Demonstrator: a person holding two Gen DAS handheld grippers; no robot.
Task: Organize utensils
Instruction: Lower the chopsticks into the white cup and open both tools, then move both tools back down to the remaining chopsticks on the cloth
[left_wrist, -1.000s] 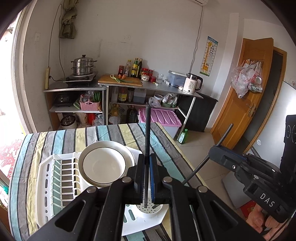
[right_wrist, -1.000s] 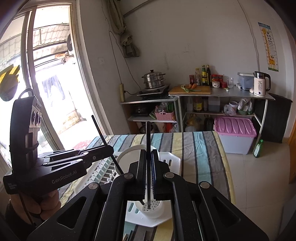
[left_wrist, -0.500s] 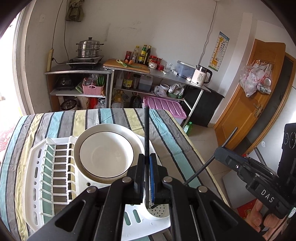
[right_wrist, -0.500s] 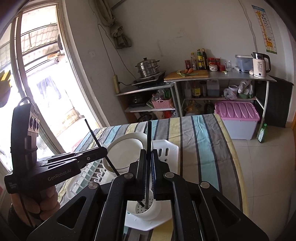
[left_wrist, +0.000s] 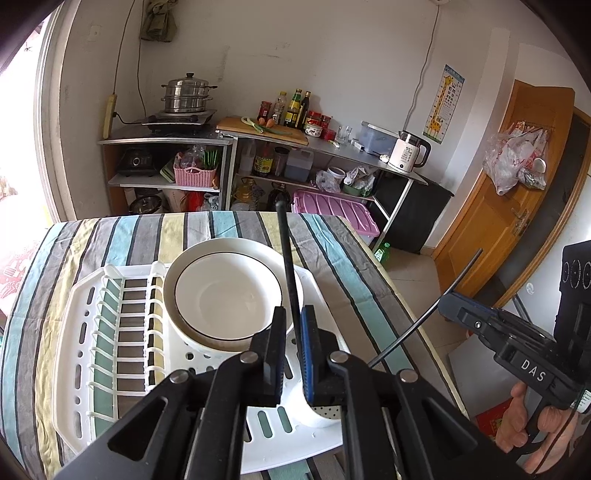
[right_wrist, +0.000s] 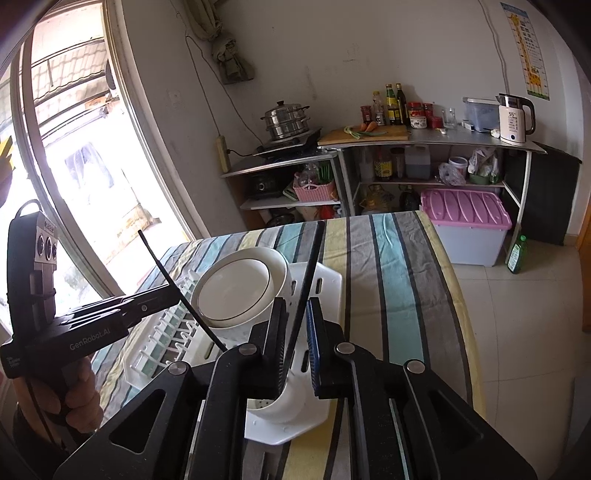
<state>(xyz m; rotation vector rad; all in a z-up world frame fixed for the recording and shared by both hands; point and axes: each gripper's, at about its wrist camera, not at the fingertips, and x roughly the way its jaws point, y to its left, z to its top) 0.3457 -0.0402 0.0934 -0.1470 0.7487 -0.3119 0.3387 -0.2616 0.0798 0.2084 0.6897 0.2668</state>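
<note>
A white dish rack (left_wrist: 110, 350) lies on the striped tablecloth with a white bowl (left_wrist: 225, 291) in it and a perforated white utensil cup (left_wrist: 314, 413) at its near corner. My left gripper (left_wrist: 293, 314) hangs over the cup with its jaws opening. A black chopstick (left_wrist: 286, 251) leans loose in the gap, and its lower end is hidden behind the fingers. In the right wrist view my right gripper (right_wrist: 297, 306) is also opening above the cup (right_wrist: 284, 406). A second black chopstick (right_wrist: 312, 266) slants between its pads, which do not press on it.
Each view shows the other gripper held in a hand, the right one (left_wrist: 480, 325) and the left one (right_wrist: 147, 299). The table's right edge (right_wrist: 458, 295) drops to a tiled floor. Shelves with pots, bottles and a kettle (left_wrist: 408, 155) line the far wall.
Both grippers have sunk toward the rack and the utensil cup. Their jaws, shut on the chopsticks before, now stand slightly apart, and both chopsticks have tipped sideways in the gaps.
</note>
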